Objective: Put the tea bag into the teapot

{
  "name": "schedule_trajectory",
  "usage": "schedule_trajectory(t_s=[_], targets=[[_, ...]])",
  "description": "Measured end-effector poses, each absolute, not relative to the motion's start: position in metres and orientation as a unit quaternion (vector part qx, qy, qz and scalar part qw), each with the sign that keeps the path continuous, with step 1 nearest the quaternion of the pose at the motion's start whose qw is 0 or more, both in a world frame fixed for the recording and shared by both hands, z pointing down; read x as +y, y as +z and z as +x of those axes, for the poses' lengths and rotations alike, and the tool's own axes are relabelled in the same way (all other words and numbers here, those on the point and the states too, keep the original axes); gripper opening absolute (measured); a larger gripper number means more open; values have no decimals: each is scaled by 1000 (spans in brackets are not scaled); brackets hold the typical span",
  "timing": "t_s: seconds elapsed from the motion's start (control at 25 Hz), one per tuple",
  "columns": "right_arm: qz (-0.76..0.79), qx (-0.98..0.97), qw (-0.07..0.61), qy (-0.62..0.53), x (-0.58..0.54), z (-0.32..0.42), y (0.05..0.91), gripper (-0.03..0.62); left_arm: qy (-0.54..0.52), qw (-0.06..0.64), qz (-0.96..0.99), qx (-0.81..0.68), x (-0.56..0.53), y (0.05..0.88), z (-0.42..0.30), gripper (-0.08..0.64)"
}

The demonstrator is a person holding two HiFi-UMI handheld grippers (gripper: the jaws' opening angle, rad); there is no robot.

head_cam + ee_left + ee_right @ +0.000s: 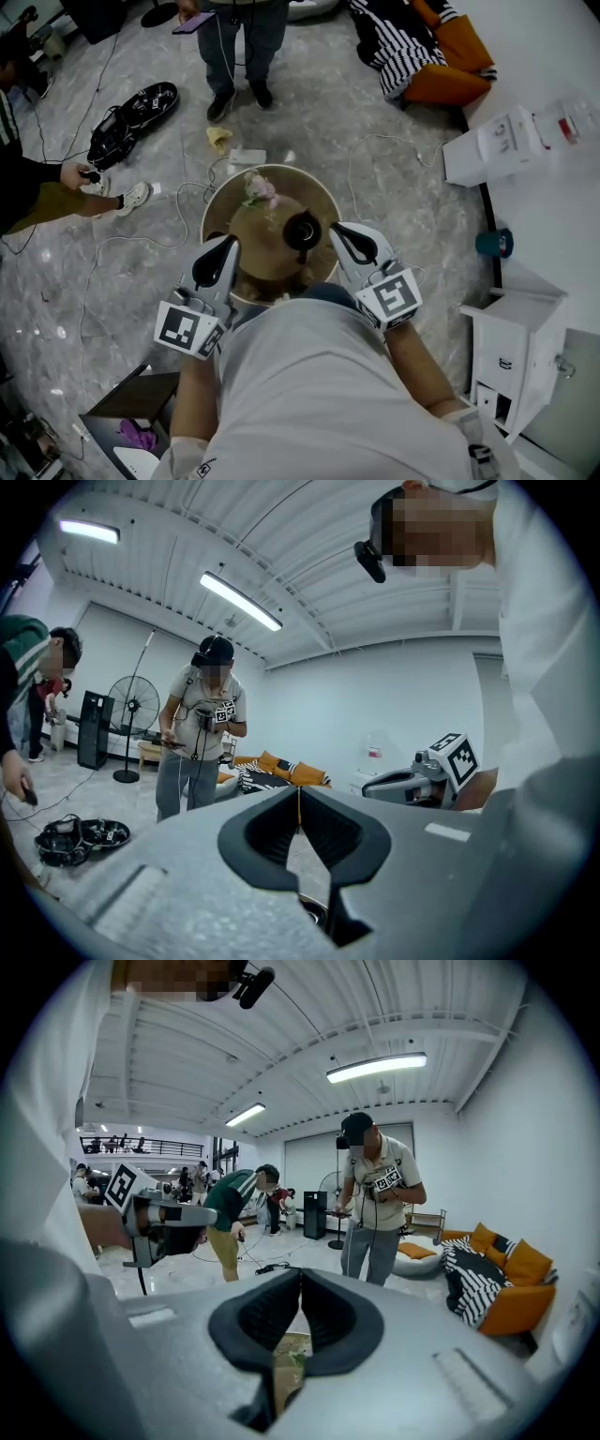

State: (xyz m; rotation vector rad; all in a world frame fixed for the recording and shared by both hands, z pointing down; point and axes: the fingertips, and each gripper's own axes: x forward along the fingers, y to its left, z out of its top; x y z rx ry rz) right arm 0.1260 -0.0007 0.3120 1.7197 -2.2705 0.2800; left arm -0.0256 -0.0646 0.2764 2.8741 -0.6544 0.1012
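A black teapot [302,230] stands on a small round wooden table [246,236], just right of its middle. I cannot see any tea bag in any view. My left gripper [226,246] is held over the table's near left rim. My right gripper [340,231] hovers at the near right rim, close beside the teapot. Both point upward and out into the room. In the left gripper view the jaws of the left gripper [299,797] meet with nothing between them. The right gripper [300,1279] is likewise shut and empty. My torso hides the table's near edge.
Pink flowers [259,190] lie on the table's far left. A standing person [239,42] is beyond the table, another crouches at left [37,187]. Cables and a black bag [131,117] lie on the floor. A white cabinet [511,352] stands at right.
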Motion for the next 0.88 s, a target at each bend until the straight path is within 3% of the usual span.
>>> schedule_trajectory(t_s=[0.88], targets=[[603,-774,152,119,2,134,330,9,52,116,967,-223,-71,298,-25,11]])
